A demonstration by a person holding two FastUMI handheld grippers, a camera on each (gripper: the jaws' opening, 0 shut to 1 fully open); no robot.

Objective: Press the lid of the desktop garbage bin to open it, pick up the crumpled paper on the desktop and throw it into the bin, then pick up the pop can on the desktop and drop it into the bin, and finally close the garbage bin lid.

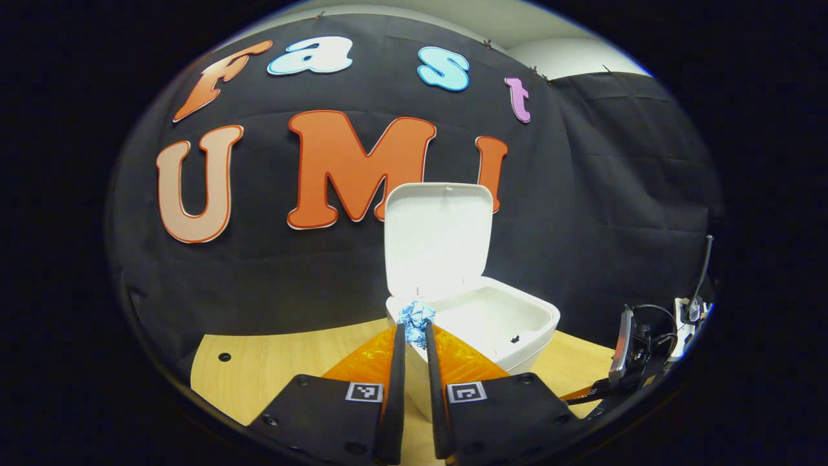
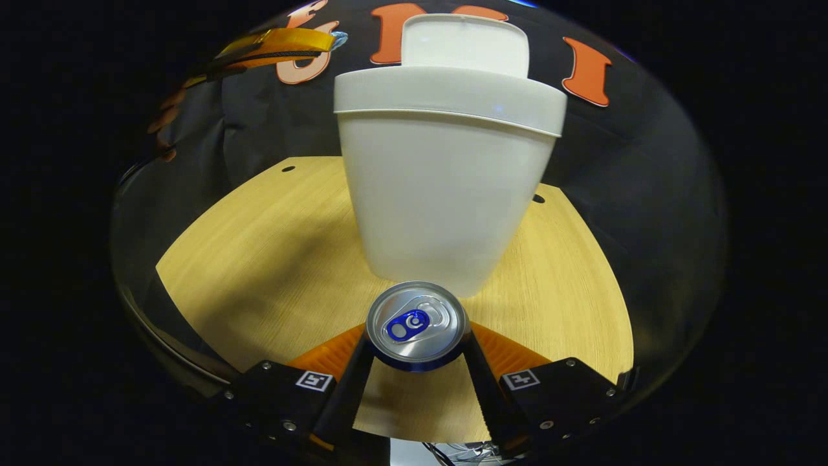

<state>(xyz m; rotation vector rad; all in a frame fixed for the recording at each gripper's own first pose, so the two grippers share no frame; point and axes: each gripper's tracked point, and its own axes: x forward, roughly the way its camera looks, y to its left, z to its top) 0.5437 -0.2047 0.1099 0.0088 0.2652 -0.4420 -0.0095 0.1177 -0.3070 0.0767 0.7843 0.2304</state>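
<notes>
A: What sits nearest the lens in the right gripper view?

B: The pop can, upright on the bench, at 6 o'clock from the garbage bin. The right hand-held gripper has a finger against each side of it, closed on the can.

A: And the left one?

B: In the left gripper view the left hand-held gripper points level toward the bin, fingers nearly together, pinching the crumpled paper at their tips. The paper hangs just at the bin's near rim, lid standing upright behind.

A: Seen from the other side?

B: At 10 o'clock, raised above the bench, with a hand behind it.
</notes>
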